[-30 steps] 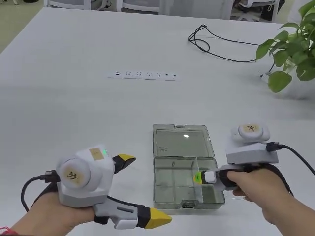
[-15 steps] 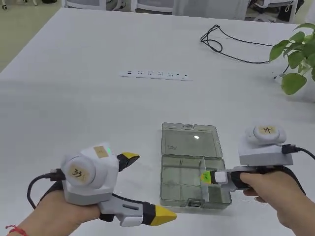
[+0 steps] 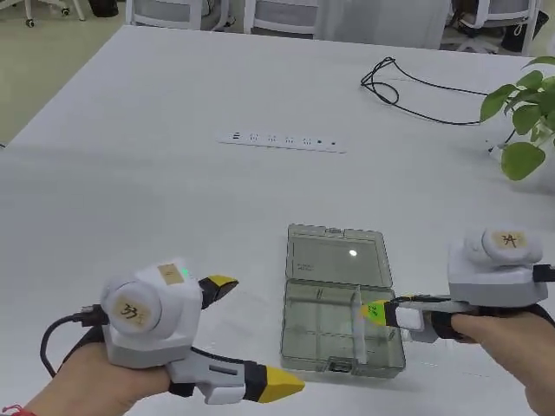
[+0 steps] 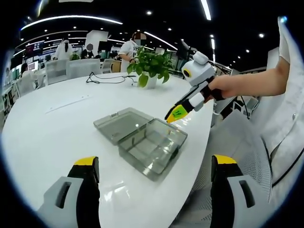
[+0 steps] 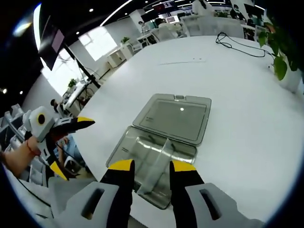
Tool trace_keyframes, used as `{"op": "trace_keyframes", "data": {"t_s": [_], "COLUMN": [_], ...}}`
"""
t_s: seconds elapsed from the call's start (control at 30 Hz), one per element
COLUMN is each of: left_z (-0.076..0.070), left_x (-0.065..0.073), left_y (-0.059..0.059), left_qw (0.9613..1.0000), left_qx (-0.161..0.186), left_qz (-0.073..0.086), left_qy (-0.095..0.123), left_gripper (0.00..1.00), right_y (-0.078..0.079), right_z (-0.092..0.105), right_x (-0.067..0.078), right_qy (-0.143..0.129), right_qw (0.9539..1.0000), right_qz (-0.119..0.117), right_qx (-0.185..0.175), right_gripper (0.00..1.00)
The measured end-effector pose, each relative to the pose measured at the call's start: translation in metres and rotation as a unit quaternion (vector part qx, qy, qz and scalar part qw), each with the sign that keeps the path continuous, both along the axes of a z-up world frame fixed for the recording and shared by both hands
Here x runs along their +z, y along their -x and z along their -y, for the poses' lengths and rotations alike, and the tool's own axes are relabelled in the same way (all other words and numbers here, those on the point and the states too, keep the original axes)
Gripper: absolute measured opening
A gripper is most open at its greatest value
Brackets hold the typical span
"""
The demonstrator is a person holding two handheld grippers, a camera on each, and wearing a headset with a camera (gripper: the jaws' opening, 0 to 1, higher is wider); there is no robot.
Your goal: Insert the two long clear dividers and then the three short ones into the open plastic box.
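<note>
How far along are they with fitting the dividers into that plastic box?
Done: the box lies open on the table, lid flat. In hand: one clear divider stands upright in it, between the right tool's jaws; whether it is gripped, I cannot tell. The left tool is open, holding nothing. Left: probably most dividers, though clear plastic inside the box is hard to read.

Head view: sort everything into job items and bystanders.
Job:
open plastic box
clear divider standing in it
right gripper beside that divider
left gripper hovering open

Just lying about:
power strip
black cable
potted plant
</note>
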State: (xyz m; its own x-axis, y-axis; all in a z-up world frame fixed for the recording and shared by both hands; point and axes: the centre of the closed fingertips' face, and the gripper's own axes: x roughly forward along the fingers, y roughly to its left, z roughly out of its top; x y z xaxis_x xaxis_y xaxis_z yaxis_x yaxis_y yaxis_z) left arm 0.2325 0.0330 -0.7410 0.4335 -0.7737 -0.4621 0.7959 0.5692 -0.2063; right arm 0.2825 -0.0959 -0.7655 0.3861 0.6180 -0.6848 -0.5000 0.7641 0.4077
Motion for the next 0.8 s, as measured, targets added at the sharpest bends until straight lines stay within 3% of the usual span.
{"op": "trace_keyframes", "data": {"t_s": [0.17,0.37,0.4,0.43,0.63,0.7,0.8], "left_z": [-0.003,-0.004,-0.005,-0.005,-0.008,-0.010,-0.012], "left_x": [0.000,0.003,0.002,0.002,0.000,-0.001,-0.002], "left_y": [-0.001,-0.001,-0.001,-0.001,-0.002,-0.002,-0.003], "left_qw": [1.0000,0.9998,0.9998,0.9997,0.9993,0.9992,0.9989], "left_qx": [0.009,0.020,0.022,0.023,0.036,0.038,0.044], "left_qz": [0.001,0.001,0.000,0.000,-0.007,-0.008,-0.012], "left_qy": [-0.002,0.000,-0.003,-0.003,-0.003,-0.007,-0.010], "left_gripper": [1.00,1.00,1.00,1.00,0.99,0.99,0.99], "right_y": [0.000,0.004,0.004,0.005,0.017,0.020,0.027], "right_z": [0.003,0.009,0.009,0.011,0.018,0.020,0.025], "right_x": [0.015,0.029,0.032,0.034,0.039,0.041,0.042], "right_qy": [-0.016,-0.034,-0.030,-0.026,-0.014,-0.012,-0.009], "right_qw": [0.9992,0.9975,0.9956,0.9947,0.9884,0.9838,0.9801], "right_qz": [0.033,0.053,0.074,0.081,0.107,0.126,0.133], "right_qx": [0.017,0.032,0.049,0.058,0.107,0.127,0.147], "right_gripper": [0.35,0.43,0.45,0.46,0.56,0.59,0.65]}}
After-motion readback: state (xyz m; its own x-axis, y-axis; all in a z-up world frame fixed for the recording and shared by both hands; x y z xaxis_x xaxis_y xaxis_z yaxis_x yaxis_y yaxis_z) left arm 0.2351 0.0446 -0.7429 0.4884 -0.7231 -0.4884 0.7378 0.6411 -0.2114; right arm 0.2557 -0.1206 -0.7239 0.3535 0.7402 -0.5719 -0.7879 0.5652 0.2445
